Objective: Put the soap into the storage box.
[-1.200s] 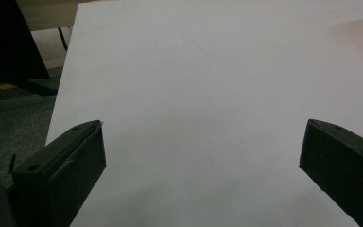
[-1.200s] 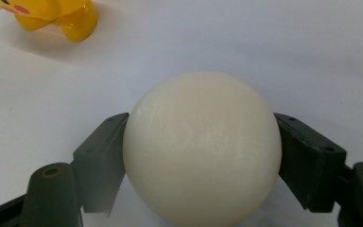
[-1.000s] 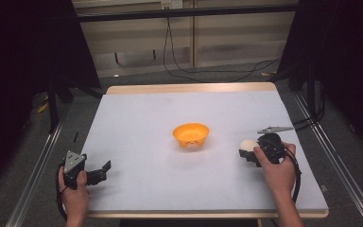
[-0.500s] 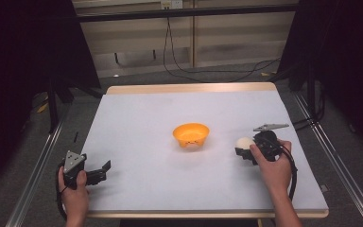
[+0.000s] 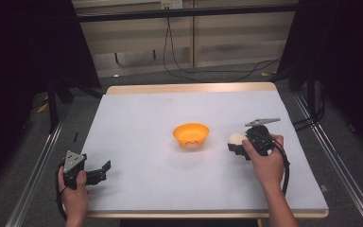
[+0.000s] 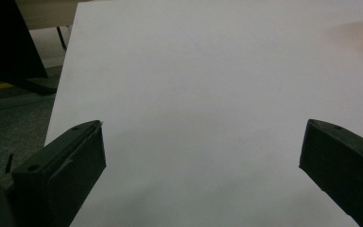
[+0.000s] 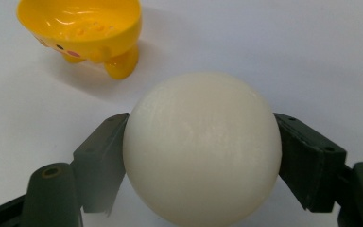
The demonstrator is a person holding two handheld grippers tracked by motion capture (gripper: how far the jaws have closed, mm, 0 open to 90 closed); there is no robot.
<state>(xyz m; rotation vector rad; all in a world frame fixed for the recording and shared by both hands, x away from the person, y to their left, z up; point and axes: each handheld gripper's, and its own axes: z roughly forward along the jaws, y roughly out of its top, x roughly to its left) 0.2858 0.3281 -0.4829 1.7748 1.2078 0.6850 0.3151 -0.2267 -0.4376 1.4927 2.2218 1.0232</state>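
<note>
tabletop (image 5: 137,123): white, flat, smooth; if the ball drops it likely rolls off toward an edge, nothing to stop it
orange bowl (image 5: 191,135): small footed dish, mid-tabletop, upright, light-looking; a bump from the tongs or a hard drop could tip or slide it
white ball (image 7: 202,147): pinched between the right tongs, right of the bowl and apart from it in the high view; round and slick, so grip sits on two small contact patches, could squirt out if squeeze slackens or the hand jerks
right tongs (image 7: 201,156): clamped on the ball at its widest part, one jaw each side; risk is release too high or off-centre, ball bounces off the bowl rim
left tongs (image 6: 203,156): jaws wide apart, holding nothing, at near-left corner of tabletop, well apart from bowl; can't steady the bowl from there
</note>
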